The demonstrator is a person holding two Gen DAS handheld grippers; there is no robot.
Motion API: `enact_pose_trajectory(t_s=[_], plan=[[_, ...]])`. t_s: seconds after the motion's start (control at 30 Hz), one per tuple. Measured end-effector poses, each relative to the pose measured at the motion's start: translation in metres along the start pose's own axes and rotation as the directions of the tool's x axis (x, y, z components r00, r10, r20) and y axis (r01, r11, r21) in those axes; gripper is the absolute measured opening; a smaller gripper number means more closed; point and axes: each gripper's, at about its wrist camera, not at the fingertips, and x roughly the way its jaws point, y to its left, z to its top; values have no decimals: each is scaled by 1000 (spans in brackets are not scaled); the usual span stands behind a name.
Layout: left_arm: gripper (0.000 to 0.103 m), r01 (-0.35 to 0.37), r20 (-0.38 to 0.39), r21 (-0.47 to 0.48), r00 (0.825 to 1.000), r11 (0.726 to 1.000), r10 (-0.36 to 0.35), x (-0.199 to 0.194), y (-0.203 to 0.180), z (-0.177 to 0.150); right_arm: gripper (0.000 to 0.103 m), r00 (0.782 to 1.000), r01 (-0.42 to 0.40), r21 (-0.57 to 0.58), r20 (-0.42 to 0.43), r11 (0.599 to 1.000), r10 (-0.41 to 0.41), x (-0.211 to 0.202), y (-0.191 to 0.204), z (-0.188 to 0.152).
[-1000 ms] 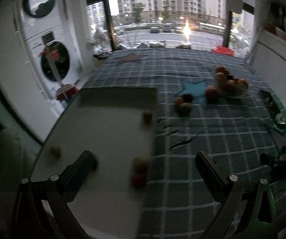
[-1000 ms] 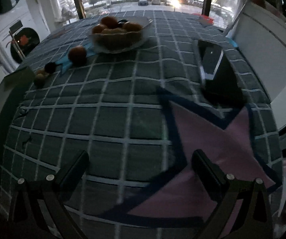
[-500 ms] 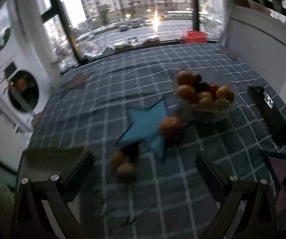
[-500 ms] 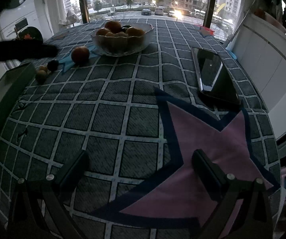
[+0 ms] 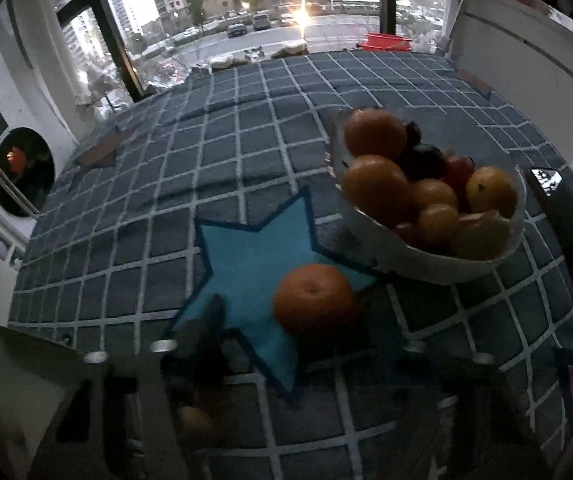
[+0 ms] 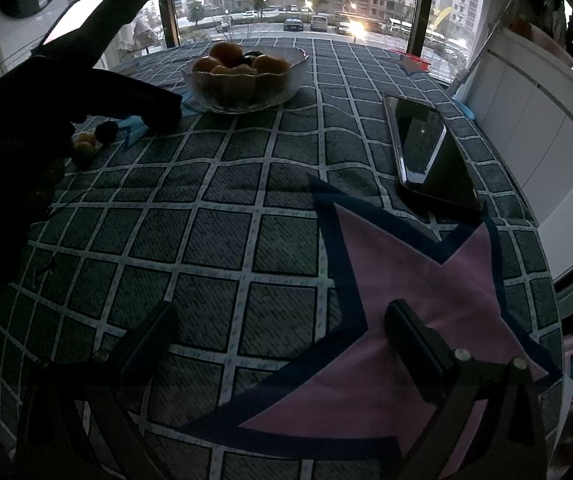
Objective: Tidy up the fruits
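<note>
The left gripper [image 5: 306, 320] has its jaws closing around the orange [image 5: 315, 299] beside the fruit bowl [image 5: 426, 256], while the right gripper [image 6: 282, 332] hovers with jaws released.

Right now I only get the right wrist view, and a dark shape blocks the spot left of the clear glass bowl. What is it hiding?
Observer: That shape is the left gripper. Behind it a round orange mandarin lies on a blue star-shaped cloth patch, just in front of the clear glass bowl.
Operator: Has the gripper got hold of it?
Observer: Not yet. Its jaws are closing with the mandarin between them, and blue cloth shows between one finger and the fruit.
Operator: Anything in the bowl I miss?
Observer: A small red fruit sits among the orange ones.
</note>
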Motion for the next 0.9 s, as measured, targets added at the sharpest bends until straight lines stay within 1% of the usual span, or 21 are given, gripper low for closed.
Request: enact_pose_trajectory(t_s=[0.03,0.13,0.27,0.37,0.5,0.57,0.67,0.73,0.83,0.9], plan=[[42,11,6,1,1000,1000,-11,-1,-2,0,103,1000,0,0,0,1000,0,0,0,0],[42,-2,10,8,1000,1000,2,-4,-6,-2,103,1000,0,0,0,1000,0,0,0,0],[42,11,32,4,999,1000,-12,-20,-7,-18,103,1000,0,0,0,1000,0,0,0,0],[42,23,53,4,998,1000,-23,-40,-6,-40,103,1000,0,0,0,1000,0,0,0,0],[42,-5,84,10,996,1000,4,-71,-4,-86,103,1000,0,0,0,1000,0,0,0,0],[42,-12,77,-21,997,1000,14,-81,2,-109,103,1000,0,0,0,1000,0,0,0,0],[42,-62,41,-102,997,993,66,-88,18,-144,103,1000,0,0,0,1000,0,0,-1,0],[42,-73,55,-149,995,986,82,-95,27,-159,103,1000,0,0,0,1000,0,0,0,0],[42,-86,71,-168,993,982,99,-101,32,-171,103,1000,0,-1,0,1000,0,0,0,0],[42,-93,88,-159,990,983,108,-101,32,-176,103,1000,1,-4,-5,1000,-1,0,0,1]])
